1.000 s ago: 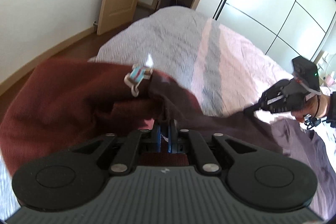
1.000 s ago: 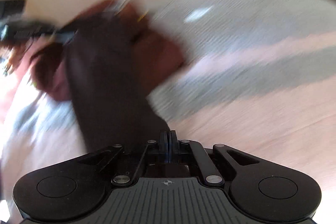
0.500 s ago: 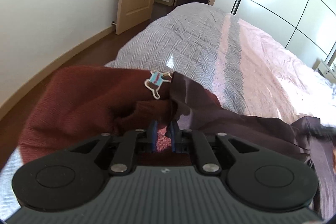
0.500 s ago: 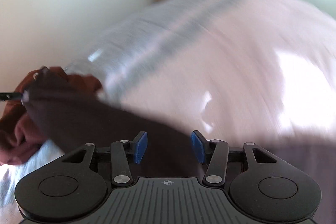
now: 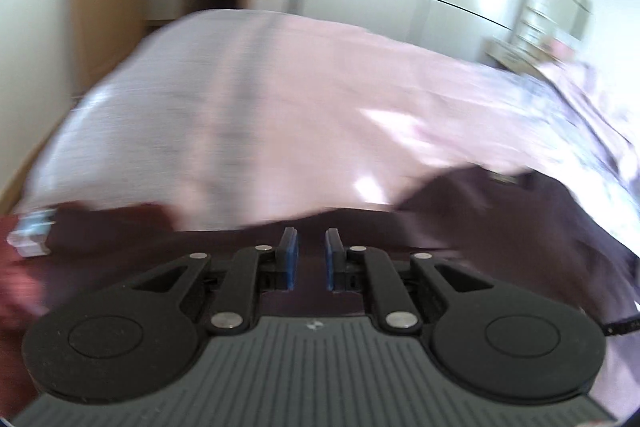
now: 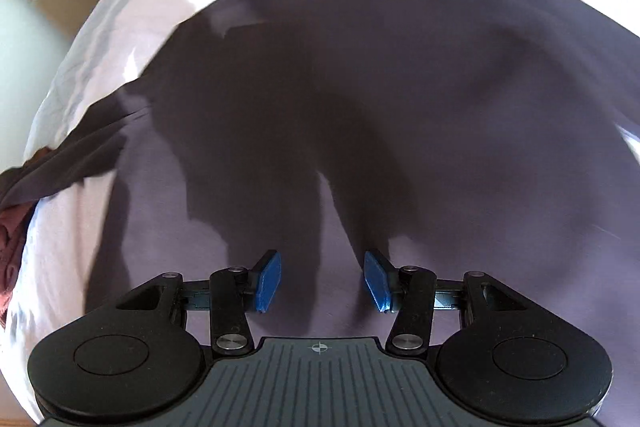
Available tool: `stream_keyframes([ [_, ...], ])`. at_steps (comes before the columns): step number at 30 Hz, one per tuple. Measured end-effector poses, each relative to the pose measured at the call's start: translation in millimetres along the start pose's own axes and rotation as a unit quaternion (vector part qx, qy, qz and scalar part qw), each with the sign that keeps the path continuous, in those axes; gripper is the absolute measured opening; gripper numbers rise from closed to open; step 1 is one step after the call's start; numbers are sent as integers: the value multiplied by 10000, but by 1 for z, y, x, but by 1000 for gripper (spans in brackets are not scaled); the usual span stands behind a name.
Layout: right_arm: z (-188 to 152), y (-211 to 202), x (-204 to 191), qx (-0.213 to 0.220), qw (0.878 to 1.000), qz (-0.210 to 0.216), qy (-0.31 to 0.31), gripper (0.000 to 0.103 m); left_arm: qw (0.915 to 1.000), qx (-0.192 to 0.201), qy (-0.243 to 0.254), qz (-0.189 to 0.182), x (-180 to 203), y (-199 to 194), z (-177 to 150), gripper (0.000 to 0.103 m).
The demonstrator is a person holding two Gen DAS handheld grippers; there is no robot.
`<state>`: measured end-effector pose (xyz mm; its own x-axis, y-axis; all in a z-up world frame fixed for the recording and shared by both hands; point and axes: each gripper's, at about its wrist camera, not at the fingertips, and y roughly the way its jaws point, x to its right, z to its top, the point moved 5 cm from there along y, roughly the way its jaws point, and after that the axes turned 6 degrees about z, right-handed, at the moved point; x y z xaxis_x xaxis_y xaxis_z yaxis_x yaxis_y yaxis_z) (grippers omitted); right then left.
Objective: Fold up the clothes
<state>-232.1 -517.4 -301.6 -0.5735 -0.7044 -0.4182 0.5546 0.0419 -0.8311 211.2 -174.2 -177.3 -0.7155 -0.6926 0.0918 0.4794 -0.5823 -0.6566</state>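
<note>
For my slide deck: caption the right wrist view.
Open right gripper above a dark purple garment spread on the pale bedspread.

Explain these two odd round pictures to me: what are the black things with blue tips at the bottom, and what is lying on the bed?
No robot arm here: a person holds a two-finger gripper in each hand, and a wide-angle camera on each looks out along its fingers. That is why the pictures are round and bent. One picture is from the left gripper, the other from the right gripper; the blue tips are their pads.

A bed with a pale pink cover is the work surface. A dark purple garment lies spread on it, and a maroon garment sits bunched at the left edge.

The right pads stand wide apart above the purple cloth, holding nothing. The left pads stand slightly apart, with no cloth visibly pinched. Both pictures are blurred.
</note>
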Motion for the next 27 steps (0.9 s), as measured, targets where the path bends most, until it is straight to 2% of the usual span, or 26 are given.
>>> stream_keyframes([
  [2, -5, -24, 28, 48, 9998, -194, -33, 50, 9992, -63, 239, -308, 62, 10, 0, 12],
  [5, 4, -68, 73, 486, 9981, -362, -105, 51, 9952, -207, 598, -744, 157, 26, -5, 17],
  [7, 16, -100, 109, 799, 9934, -797, -213, 51, 9906, -334, 844, -1019, 222, 37, -13, 17],
  [8, 22, -113, 127, 896, 9902, -1037, -255, 53, 9876, -402, 970, -1164, 256, 43, -18, 18],
  [10, 33, -131, 161, 982, 9836, -1463, -377, 68, 9805, -529, 1198, -1464, 320, 55, -26, 18],
  [11, 38, -135, 174, 997, 9825, -1515, -425, 72, 9768, -567, 1288, -1615, 350, 58, -29, 19],
  [14, 50, -124, 200, 805, 9856, -1308, -708, 73, 9639, -617, 1575, -2056, 429, 68, -36, 23],
  [17, 54, -101, 214, 484, 9867, -1124, -1072, 72, 9519, -639, 1904, -2315, 478, 74, -42, 24],
  [19, 55, -101, 220, 584, 9847, -1191, -1130, 47, 9446, -675, 2144, -2390, 500, 76, -43, 24],
  [20, 55, -108, 222, 718, 9852, -1177, -1023, 30, 9418, -706, 2242, -2403, 508, 79, -44, 24],
  [21, 53, -122, 226, 950, 9853, -1146, -843, 5, 9394, -744, 2326, -2408, 514, 81, -45, 24],
  [22, 48, -143, 234, 1261, 9830, -1172, -637, 0, 9375, -787, 2396, -2396, 520, 85, -47, 24],
  [23, 44, -166, 242, 1648, 9778, -1238, -376, 0, 9362, -832, 2451, -2379, 524, 89, -49, 24],
  [24, 41, -191, 252, 2125, 9677, -1354, -46, 0, 9349, -879, 2494, -2366, 527, 93, -50, 24],
  [27, 13, -261, 295, 3249, 9198, -1873, 1152, 0, 9298, -1008, 2605, -2396, 533, 100, -57, 24],
])
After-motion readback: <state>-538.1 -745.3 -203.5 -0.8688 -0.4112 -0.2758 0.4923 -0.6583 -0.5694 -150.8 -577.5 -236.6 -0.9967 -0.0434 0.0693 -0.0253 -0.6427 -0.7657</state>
